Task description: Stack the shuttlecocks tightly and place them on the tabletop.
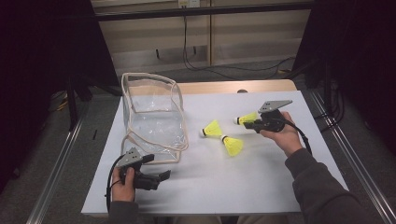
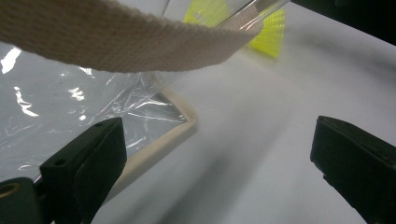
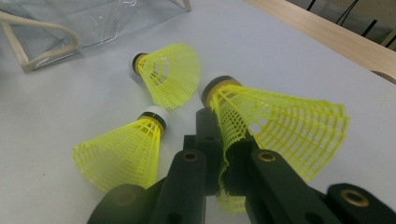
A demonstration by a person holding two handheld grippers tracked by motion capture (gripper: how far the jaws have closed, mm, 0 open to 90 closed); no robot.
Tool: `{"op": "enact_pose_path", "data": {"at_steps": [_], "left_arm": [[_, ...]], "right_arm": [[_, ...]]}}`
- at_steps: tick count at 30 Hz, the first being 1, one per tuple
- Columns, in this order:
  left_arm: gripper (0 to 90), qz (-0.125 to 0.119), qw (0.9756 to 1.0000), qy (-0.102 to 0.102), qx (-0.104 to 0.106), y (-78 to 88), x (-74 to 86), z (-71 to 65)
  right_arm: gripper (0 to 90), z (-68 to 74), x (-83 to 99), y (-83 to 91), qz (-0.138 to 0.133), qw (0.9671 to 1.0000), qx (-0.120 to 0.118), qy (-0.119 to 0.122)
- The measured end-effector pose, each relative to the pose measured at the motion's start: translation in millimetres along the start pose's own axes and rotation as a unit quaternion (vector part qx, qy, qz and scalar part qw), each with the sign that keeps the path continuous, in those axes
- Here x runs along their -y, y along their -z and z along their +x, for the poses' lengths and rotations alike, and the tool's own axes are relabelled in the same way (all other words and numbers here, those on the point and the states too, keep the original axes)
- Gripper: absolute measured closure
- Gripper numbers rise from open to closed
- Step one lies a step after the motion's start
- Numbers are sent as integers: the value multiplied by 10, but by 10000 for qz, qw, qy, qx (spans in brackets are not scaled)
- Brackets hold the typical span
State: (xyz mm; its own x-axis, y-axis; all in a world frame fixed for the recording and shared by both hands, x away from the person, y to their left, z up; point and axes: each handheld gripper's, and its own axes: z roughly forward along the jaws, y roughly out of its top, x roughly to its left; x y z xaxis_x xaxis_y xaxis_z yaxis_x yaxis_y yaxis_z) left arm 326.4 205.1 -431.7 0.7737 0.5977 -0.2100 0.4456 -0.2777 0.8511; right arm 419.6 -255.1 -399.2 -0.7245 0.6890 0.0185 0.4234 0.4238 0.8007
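Clear plastic bag (image 1: pixel 153 116) with beige trim stands at table's left; left gripper (image 1: pixel 159 178) just before it, jaws wide, nothing between them. Two yellow shuttlecocks (image 1: pixel 213 129) (image 1: pixel 232 144) lie mid-table. Right gripper (image 1: pixel 248 123), jaws pinched on third shuttlecock's (image 1: pixel 246 118) skirt, cork toward the bag.

Black hand-held gripper (image 1: pixel 254 124) (grey plate)

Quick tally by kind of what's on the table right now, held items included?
Yellow shuttlecocks: 3, one pinched by its skirt in the right gripper (held shuttlecock), two lying on the table (far shuttlecock, near shuttlecock).
Clear bags with beige trim: 1 (clear bag).
Total: 4
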Motion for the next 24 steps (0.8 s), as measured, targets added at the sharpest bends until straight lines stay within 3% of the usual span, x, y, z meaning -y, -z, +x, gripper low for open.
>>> {"op": "enact_pose_path", "data": {"at_steps": [24], "left_arm": [[36,-7,10000,1,0,2,0,0]], "right_arm": [[875,12,-32,-152,0,10000,-55,-18]]}}
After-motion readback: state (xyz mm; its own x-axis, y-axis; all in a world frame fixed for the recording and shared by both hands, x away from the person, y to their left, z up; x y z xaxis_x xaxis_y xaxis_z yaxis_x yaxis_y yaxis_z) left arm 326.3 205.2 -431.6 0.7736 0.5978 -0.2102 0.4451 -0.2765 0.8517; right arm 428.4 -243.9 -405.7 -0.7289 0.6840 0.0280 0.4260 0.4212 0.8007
